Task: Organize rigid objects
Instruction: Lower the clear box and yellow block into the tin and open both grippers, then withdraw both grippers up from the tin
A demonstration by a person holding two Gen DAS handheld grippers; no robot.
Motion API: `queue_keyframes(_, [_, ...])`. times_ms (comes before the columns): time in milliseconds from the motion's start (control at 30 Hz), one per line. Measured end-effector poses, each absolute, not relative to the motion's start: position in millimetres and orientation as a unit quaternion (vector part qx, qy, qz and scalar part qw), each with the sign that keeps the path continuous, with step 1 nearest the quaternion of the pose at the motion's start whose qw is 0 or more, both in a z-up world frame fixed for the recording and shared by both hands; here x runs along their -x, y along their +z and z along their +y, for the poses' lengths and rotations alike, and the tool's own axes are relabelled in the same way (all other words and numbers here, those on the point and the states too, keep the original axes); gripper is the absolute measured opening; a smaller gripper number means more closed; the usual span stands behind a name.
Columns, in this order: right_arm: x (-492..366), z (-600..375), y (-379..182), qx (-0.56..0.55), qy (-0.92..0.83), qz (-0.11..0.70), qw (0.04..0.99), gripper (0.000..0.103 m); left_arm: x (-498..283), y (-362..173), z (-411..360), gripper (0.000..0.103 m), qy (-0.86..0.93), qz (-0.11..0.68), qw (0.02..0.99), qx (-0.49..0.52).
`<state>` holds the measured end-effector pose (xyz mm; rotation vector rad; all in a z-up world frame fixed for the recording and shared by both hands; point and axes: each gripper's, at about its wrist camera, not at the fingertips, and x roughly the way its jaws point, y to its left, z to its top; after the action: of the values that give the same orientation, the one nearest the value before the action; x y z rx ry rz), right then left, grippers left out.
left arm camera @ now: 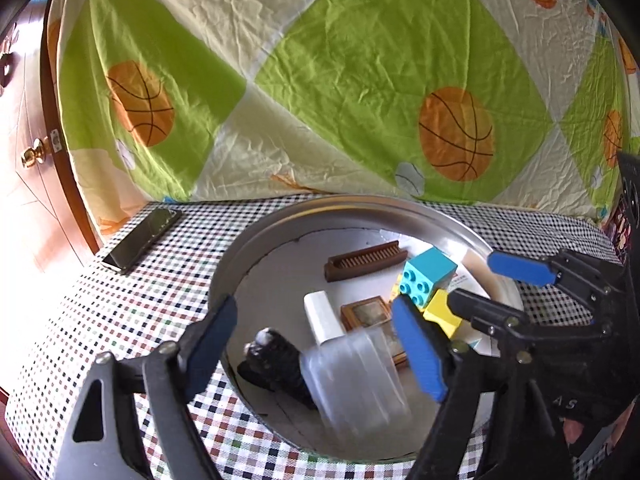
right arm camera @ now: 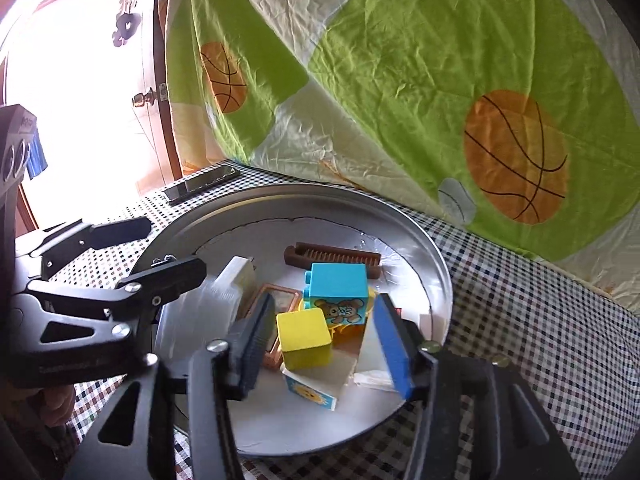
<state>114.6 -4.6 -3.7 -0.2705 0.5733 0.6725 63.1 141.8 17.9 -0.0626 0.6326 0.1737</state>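
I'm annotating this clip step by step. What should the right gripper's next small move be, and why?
Probably close the right gripper on the yellow plastic cube: its open fingers already flank the cube, which sits among other items in the round metal tray.

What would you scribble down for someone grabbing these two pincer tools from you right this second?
Left gripper: open, a blurred clear plastic container between its fingers over the round metal tray; grip uncertain.
Right gripper: open, straddling the yellow plastic cube, not clamped.
In the tray: brown ridged comb, turquoise studded toy brick with a bear picture, white rectangular block, small brown framed picture, black ridged cylinder.
Outside, on the checkered tablecloth: a dark flat rectangular bar.
Left: the bar, probably.
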Motion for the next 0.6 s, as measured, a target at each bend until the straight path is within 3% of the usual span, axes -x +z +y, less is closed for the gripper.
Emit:
queue_keyframes(133, [-107.9, -13.0, 3.5, 0.130, 0.313, 0.266, 0.902, 0.068, -52.8, 26.8, 140.7, 0.103, 0.105, 0.297, 0.949, 0.025])
queue_keyframes(600, [-87.2, -19.6, 21.0, 0.124, 0.319, 0.251, 0.905, 0.072, -35.3, 33.5, 151.7, 0.103, 0.133, 0.308, 0.941, 0.034])
